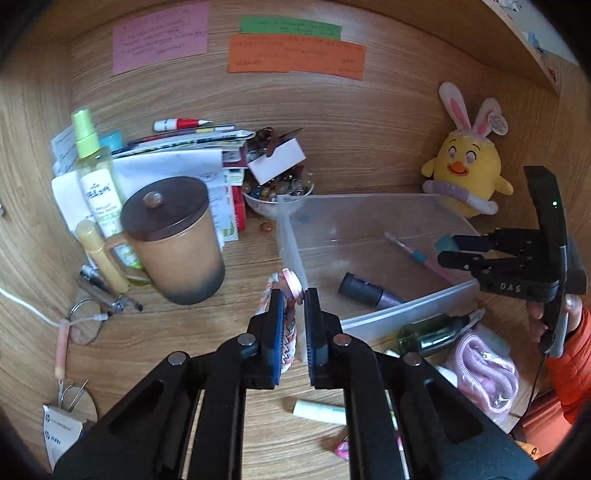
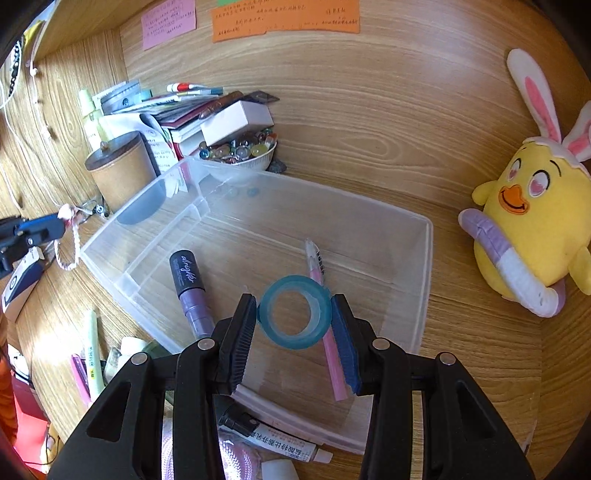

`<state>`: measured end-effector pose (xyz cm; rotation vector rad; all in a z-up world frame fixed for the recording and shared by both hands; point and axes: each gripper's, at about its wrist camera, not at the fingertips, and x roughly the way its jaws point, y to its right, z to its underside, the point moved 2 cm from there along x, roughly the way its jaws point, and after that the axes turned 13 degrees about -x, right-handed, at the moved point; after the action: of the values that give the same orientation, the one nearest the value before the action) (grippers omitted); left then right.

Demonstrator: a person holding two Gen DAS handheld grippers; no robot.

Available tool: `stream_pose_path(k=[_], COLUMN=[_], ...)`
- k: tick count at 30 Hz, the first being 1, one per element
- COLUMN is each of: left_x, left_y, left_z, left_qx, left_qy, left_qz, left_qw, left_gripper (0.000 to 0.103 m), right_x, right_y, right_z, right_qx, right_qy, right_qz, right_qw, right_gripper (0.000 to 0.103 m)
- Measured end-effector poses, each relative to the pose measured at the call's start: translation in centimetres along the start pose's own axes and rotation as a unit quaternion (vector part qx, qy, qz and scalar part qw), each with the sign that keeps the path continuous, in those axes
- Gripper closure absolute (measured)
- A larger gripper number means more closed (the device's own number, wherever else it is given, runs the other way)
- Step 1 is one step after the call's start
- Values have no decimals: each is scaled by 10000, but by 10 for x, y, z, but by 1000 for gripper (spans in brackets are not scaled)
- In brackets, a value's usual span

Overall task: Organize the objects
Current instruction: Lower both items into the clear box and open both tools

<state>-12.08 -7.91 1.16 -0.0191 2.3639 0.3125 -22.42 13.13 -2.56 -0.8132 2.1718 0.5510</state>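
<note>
The writing on the pink note (image 1: 160,37), green note (image 1: 290,27) and orange note (image 1: 295,57) on the back wall is too small to read. In the right wrist view the orange note (image 2: 284,16) is cut by the top edge. The mug (image 1: 177,240) hides the lower part of the spray bottle (image 1: 94,173) and part of the paper stack (image 1: 173,162). A white box (image 1: 277,160) covers part of the bowl (image 1: 266,206) of glass beads. The left fingers (image 1: 275,332) hide most of the braided cord (image 1: 286,321). The right fingers (image 2: 345,343) cover part of the pink pen (image 2: 328,332). The chick (image 2: 532,221) is cut by the right edge.
</note>
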Motion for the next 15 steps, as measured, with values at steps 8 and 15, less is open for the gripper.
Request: stream_pose_path(k=[8,15], left_x=[38,69], left_y=[39,56], left_z=[-13,-10], left_qx=[399,558], left_qy=[-472,-952], left_qz=[393,518], left_qw=[9973,9925], left_gripper=[93,93], right_x=[15,14], right_y=[-1,-3], right_z=[-1,-1], right_qx=[-30,-26], right_qy=[-146,-185], right_qz=[-170,-248], right_qw=[9997,9995], right_gripper=[65,64])
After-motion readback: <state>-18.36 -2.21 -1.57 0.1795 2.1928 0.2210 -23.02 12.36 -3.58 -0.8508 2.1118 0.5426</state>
